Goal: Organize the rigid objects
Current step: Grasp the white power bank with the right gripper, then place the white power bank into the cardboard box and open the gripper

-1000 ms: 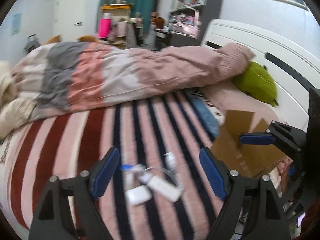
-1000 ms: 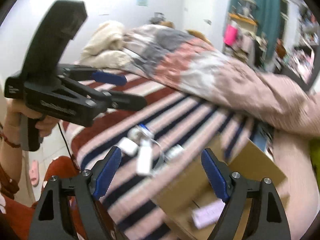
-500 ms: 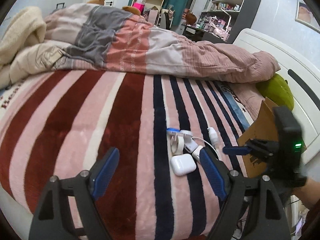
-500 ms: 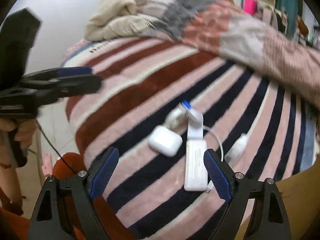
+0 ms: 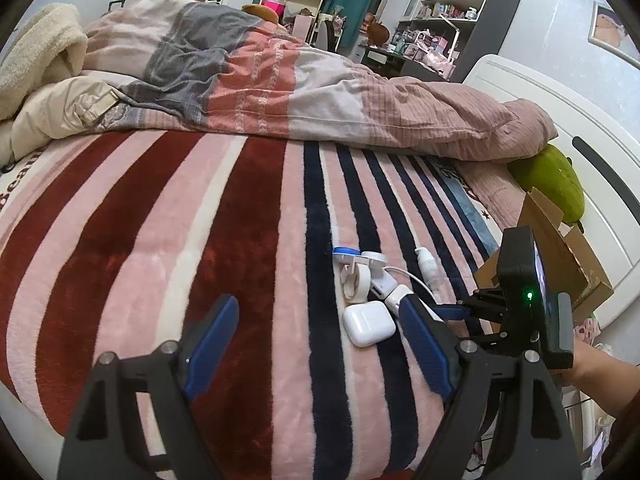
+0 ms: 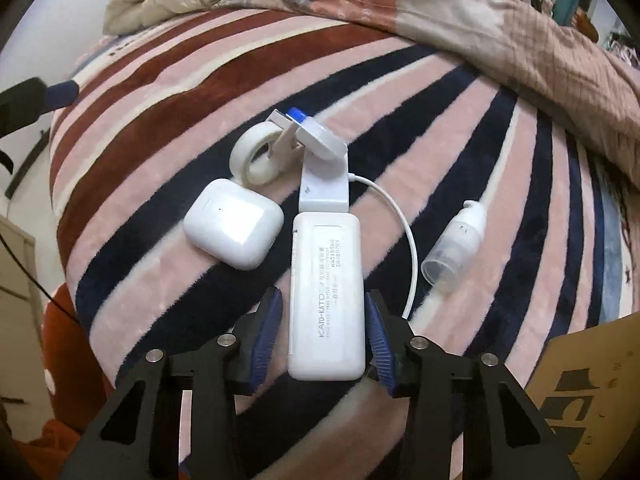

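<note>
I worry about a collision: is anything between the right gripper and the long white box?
Nothing visible: the right gripper already straddles the long white box, jaws just closing. The earbud case lies apart.

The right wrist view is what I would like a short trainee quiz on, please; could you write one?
1. True or false: the pump bottle stands upright.
2. Which thing lies between the pads of the right hand-held gripper? A earbud case; B white rectangular case; C tape roll.
3. In which corner of the view is the cardboard box?
Key: 1 false, it lies on its side. 2 B; the jaws have just been closing around it. 3 lower right.
</note>
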Demonstrator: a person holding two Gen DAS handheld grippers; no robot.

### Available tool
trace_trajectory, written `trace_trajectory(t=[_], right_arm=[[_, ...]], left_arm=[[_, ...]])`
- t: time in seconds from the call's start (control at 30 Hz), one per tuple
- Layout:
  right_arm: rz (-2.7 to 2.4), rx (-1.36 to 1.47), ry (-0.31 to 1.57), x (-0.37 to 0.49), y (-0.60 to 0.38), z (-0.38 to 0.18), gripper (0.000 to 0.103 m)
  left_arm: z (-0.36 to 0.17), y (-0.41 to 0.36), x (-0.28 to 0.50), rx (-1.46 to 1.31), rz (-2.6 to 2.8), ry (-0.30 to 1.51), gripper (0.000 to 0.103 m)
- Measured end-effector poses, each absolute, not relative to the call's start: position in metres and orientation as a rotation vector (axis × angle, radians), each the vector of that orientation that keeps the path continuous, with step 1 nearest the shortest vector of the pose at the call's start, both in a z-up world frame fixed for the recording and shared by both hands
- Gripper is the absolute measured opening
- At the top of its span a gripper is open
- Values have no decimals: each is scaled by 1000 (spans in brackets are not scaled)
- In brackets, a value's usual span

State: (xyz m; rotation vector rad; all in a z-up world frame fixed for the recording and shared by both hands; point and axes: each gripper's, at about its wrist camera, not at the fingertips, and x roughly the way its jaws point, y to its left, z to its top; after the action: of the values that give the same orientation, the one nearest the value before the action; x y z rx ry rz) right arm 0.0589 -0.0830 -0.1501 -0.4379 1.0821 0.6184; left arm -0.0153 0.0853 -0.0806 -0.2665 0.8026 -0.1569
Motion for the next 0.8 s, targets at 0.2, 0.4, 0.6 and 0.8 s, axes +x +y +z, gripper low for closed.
trace_trajectory(t=[0.2, 0.4, 0.6, 0.8], right_arm=[[638, -434, 1018, 46, -87, -128, 31], [697, -387, 894, 32, -92, -74, 31], [763, -343, 759, 7, -100, -16, 31], [783, -331, 653, -12, -126, 20, 31]], left_arm=[[-69, 77, -17, -246, -174, 791, 80], [-36, 56, -15, -231, -263, 743, 80], [4, 19, -5, -182, -369, 696, 80], [32, -36, 14, -120, -478, 695, 52]])
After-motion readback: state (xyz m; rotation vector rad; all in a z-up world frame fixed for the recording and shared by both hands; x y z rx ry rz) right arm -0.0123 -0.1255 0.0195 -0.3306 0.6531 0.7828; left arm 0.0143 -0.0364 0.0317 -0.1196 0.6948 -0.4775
